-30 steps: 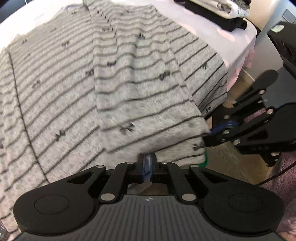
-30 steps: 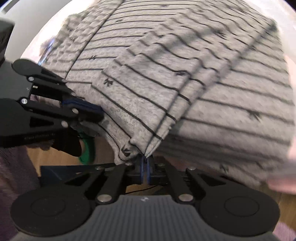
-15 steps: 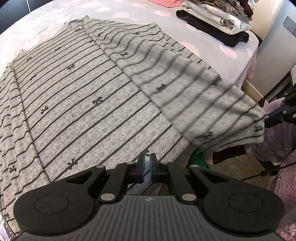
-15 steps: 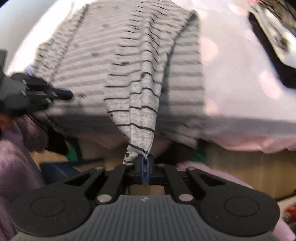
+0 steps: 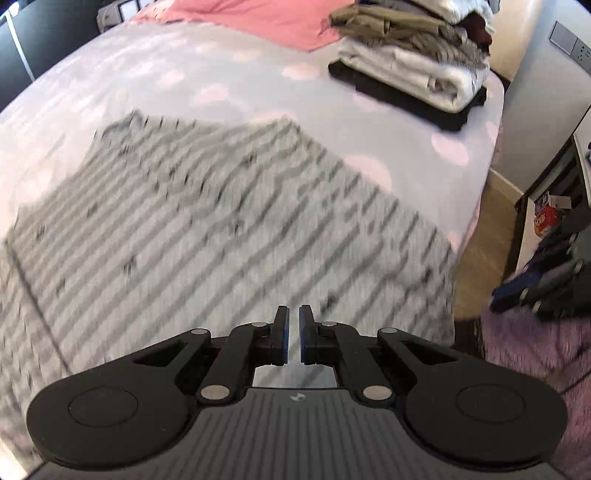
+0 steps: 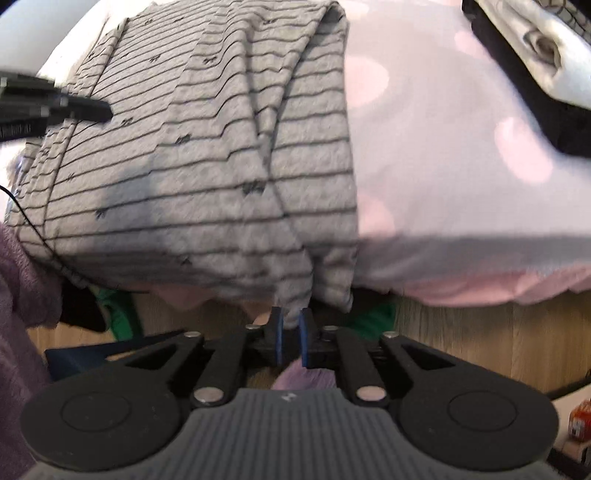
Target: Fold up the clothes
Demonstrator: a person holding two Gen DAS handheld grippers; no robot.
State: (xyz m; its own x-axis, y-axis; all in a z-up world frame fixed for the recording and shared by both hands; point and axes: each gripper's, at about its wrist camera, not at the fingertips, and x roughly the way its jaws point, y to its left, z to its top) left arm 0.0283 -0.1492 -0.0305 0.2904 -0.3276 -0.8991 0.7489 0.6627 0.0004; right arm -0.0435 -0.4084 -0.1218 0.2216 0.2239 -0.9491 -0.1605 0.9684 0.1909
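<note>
Your left gripper [image 5: 291,325] hovers over the grey striped garment [image 5: 229,236] spread on the bed [image 5: 221,77], its fingers [image 5: 281,332] slightly parted with nothing between them. Your right gripper [image 6: 291,332] sits at the bed's near edge, fingers [image 6: 277,339] a narrow gap apart with the garment's hanging hem [image 6: 295,314] between them; whether they are pinching the cloth cannot be told. One side panel [image 6: 310,110] already lies folded lengthwise over the body, so the job looks to be at an early stage: the other side and the crosswise folds appear to remain. At the bed's far corner, a stack of folded clothes [image 5: 410,55] suggests finished items. A pink cloth [image 5: 266,22] lies beyond. No containers are visible.
</note>
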